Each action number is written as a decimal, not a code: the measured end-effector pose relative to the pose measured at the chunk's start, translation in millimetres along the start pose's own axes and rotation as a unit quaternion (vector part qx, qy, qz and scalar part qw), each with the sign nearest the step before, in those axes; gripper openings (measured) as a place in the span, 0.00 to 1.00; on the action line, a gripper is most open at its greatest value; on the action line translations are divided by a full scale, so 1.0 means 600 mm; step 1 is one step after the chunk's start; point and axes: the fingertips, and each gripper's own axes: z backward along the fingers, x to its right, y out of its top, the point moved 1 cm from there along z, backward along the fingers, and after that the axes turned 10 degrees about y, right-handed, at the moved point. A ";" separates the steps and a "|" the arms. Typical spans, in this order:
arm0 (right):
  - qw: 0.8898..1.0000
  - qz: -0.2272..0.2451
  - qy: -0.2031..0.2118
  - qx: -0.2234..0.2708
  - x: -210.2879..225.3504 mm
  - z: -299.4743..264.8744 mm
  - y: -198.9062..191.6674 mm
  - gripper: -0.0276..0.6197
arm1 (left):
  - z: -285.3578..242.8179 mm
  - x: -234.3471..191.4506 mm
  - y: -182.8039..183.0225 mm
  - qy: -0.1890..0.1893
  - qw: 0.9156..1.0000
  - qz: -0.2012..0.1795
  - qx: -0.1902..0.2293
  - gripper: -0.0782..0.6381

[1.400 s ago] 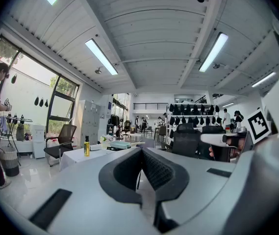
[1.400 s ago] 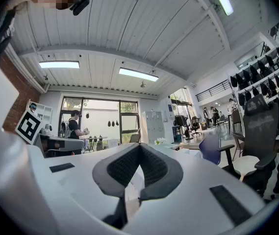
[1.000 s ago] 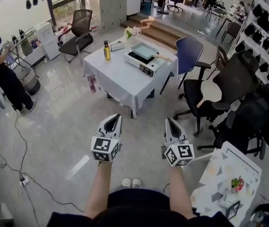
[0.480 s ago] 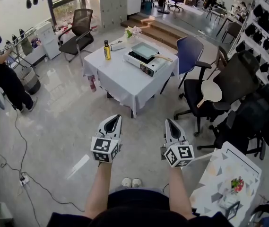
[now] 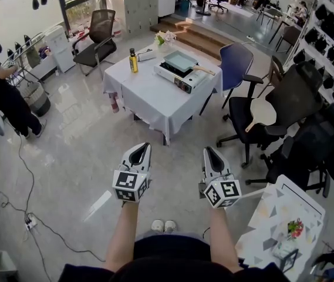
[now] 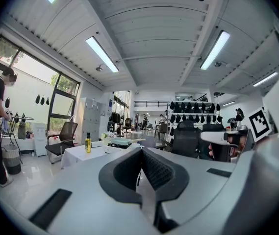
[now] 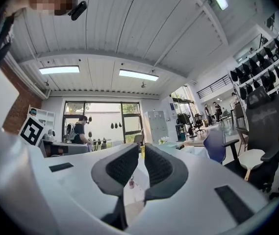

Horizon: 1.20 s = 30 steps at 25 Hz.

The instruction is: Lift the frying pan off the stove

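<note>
Far ahead, a pale green square frying pan (image 5: 179, 61) with a wooden handle sits on a white portable stove (image 5: 180, 77), on a table with a white cloth (image 5: 155, 98). Both grippers hang over the floor, well short of that table. My left gripper (image 5: 145, 146) is shut and empty; in the left gripper view its pads (image 6: 151, 165) meet and the frying pan (image 6: 120, 140) shows small beyond them. My right gripper (image 5: 208, 150) is opening. In its own view the right gripper (image 7: 140, 149) shows a narrow slit with nothing in it.
A yellow bottle (image 5: 132, 62) and flowers (image 5: 164, 39) share the table. A blue chair (image 5: 235, 64) and black office chairs (image 5: 284, 111) crowd its right side. A person (image 5: 2, 96) stands far left, a cable (image 5: 29, 219) lies on the floor, and a white table (image 5: 287, 219) stands at lower right.
Both grippers hold their place over the floor. The person at the far left has shifted a little.
</note>
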 end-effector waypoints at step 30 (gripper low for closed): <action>0.999 -0.011 -0.016 0.025 0.003 -0.046 -0.009 0.39 | -0.029 -0.081 -0.022 -0.014 1.000 0.004 -0.006 0.13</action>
